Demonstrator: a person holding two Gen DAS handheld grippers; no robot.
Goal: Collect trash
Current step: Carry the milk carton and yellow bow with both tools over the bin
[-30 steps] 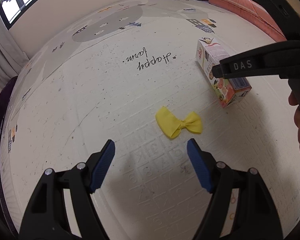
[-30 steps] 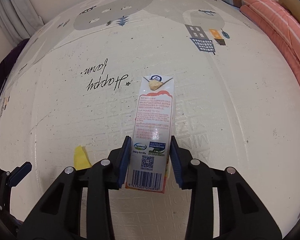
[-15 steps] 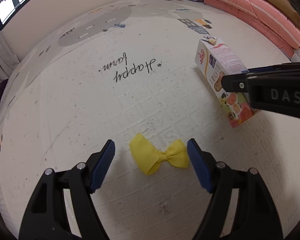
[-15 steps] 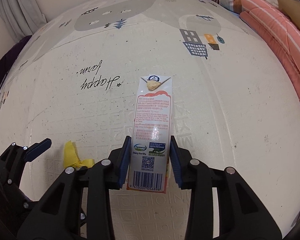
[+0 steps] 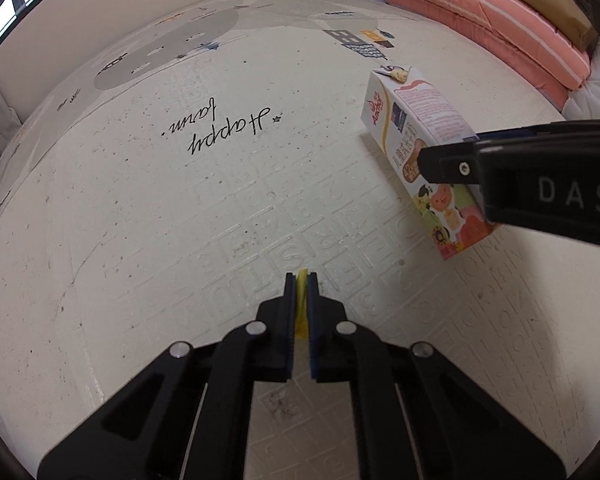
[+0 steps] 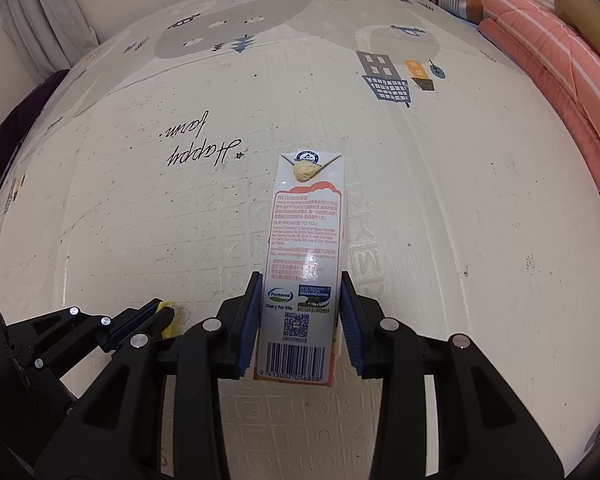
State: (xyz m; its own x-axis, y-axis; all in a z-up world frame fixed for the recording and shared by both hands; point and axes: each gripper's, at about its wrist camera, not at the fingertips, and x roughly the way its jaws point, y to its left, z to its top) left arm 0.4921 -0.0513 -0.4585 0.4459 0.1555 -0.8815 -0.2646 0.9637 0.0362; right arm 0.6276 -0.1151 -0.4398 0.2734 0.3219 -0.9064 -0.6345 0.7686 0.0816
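On a printed play mat [image 5: 148,208], the yellow scrap [image 5: 301,308] is pinched in the left hand-held gripper [image 5: 300,280], whose jaws just closed; the right hand-held gripper [image 6: 300,300] clamps the milk carton [image 6: 306,248]. Both picked; disposal remains.

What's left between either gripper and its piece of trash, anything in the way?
Nothing visible. The left gripper has just closed on the yellow scrap, pads pinching it on the play mat. The right gripper is clamped on the milk carton. No bin or drop-off shows in either view.
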